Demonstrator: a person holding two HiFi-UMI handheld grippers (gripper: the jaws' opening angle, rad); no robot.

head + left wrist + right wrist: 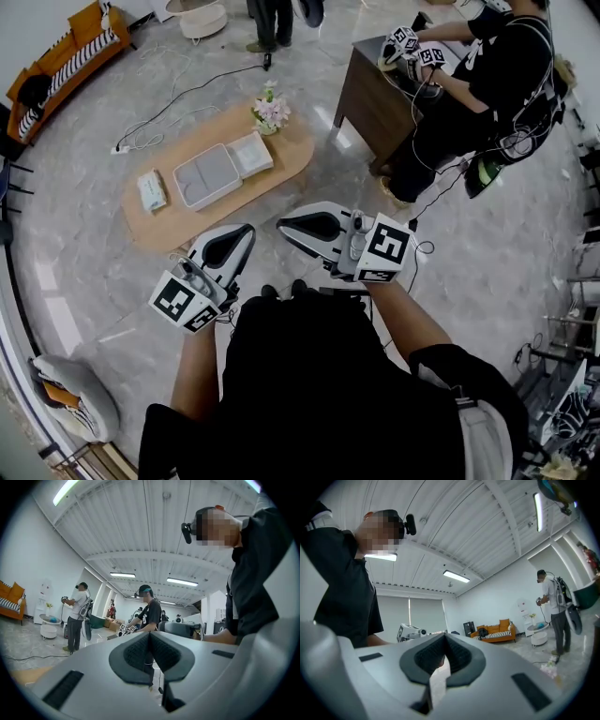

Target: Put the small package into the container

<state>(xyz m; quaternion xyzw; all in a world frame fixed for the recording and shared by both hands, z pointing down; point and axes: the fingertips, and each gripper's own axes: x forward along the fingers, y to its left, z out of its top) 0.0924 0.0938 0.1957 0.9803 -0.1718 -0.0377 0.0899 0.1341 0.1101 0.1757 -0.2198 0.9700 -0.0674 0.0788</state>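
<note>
Head view: I hold the left gripper (242,234) and the right gripper (289,225) up near my body, both clenched with nothing between the jaws. The small package (151,190) lies on the wooden table (292,156), just beside the container (208,176), outside it.

We hold both grippers out in front of our chest, elbows bent. Our left gripper (242,234) points forward and slightly to the right. Its 2 jaws are pressed together, dark ribbed pads (136,651) meeting with nothing between them. Our right gripper (289,225) lies more crosswise, aimed to the left. Its 2 jaws are likewise closed and empty. The 2 tips sit near each other without touching. The left marker cube (185,302) and right marker cube (386,248) sit at the rear ends. Our bare left forearm (195,380) and right forearm (405,319) run back toward our body.
</note>
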